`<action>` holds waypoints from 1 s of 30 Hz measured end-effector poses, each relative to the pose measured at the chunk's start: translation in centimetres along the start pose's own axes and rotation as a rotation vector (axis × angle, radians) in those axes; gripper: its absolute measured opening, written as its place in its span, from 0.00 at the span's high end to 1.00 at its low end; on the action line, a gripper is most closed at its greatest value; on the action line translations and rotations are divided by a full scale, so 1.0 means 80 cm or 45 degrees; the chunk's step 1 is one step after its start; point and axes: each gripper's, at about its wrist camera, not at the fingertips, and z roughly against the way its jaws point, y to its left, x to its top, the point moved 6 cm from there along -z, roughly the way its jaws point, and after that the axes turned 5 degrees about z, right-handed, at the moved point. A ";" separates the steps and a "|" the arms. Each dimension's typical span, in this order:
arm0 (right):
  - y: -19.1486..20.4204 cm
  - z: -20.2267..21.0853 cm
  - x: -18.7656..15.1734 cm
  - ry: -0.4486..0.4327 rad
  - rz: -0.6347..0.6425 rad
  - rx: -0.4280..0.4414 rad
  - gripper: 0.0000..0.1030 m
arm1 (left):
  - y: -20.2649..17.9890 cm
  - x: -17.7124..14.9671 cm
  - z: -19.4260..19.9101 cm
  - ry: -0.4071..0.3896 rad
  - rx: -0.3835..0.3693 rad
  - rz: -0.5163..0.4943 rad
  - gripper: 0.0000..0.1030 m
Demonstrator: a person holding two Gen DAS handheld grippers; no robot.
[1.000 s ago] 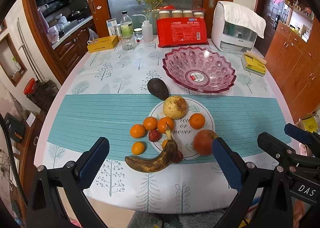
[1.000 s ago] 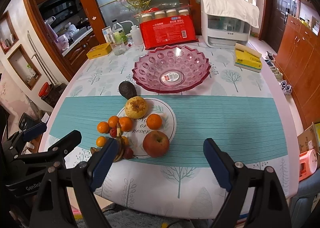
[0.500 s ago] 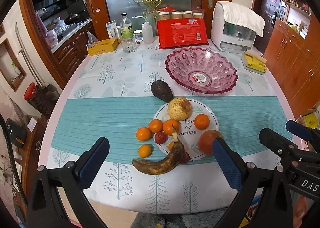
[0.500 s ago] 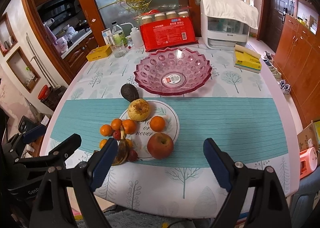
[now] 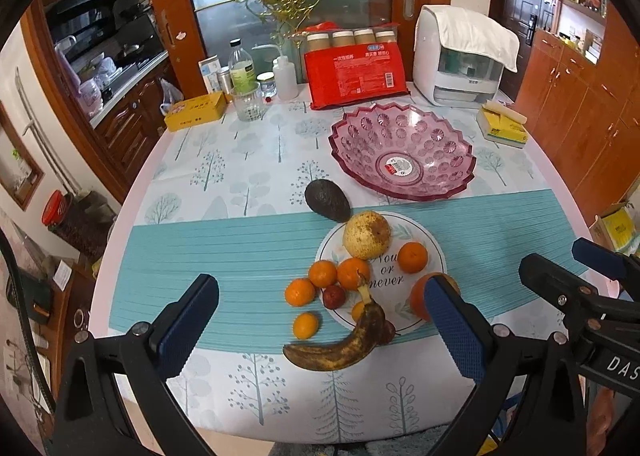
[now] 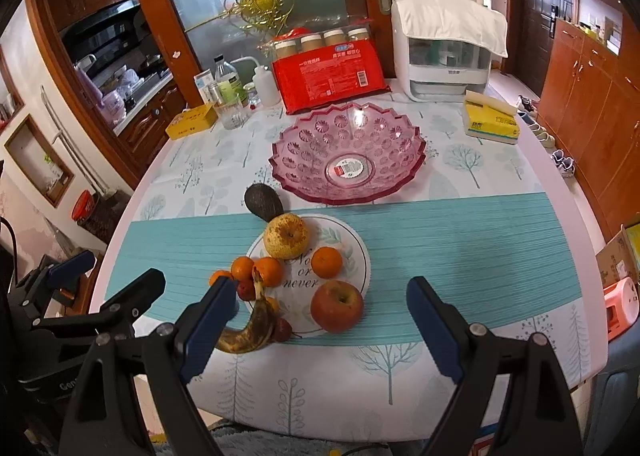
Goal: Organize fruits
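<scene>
1. Left tongs [image 5: 320, 326] released, empty, above the bench [image 5: 240, 256] near edge; right tongs [image 6: 322, 328] likewise.
2. Browned banana [image 5: 340, 348] nearest, curving onto the printed plate [image 6: 352, 240].
3. Apple [image 6: 337, 306], oranges [image 5: 323, 273], pear [image 5: 366, 234] on or around the plate.
4. Avocado [image 5: 327, 200] just behind.
5. Pink bowl [image 6: 312, 144] farther back, holding no fruit.

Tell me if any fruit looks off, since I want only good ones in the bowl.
The banana at the plate's near-left edge is mostly brown-black, looking overripe. The yellow pear shows brown speckling. The pink bowl holds no fruit.
</scene>
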 end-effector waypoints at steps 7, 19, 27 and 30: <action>0.009 0.003 0.006 -0.034 -0.032 0.010 0.14 | 0.009 0.007 -0.003 0.002 -0.040 -0.029 0.01; 0.020 -0.003 0.012 -0.031 -0.093 -0.069 0.14 | 0.027 0.020 -0.020 0.002 -0.145 -0.060 0.01; 0.036 -0.016 0.015 -0.015 -0.095 -0.123 0.14 | 0.038 0.030 -0.048 0.067 -0.189 -0.101 0.01; 0.043 -0.020 0.014 -0.006 -0.096 -0.140 0.14 | 0.041 0.030 -0.057 0.094 -0.216 -0.119 0.01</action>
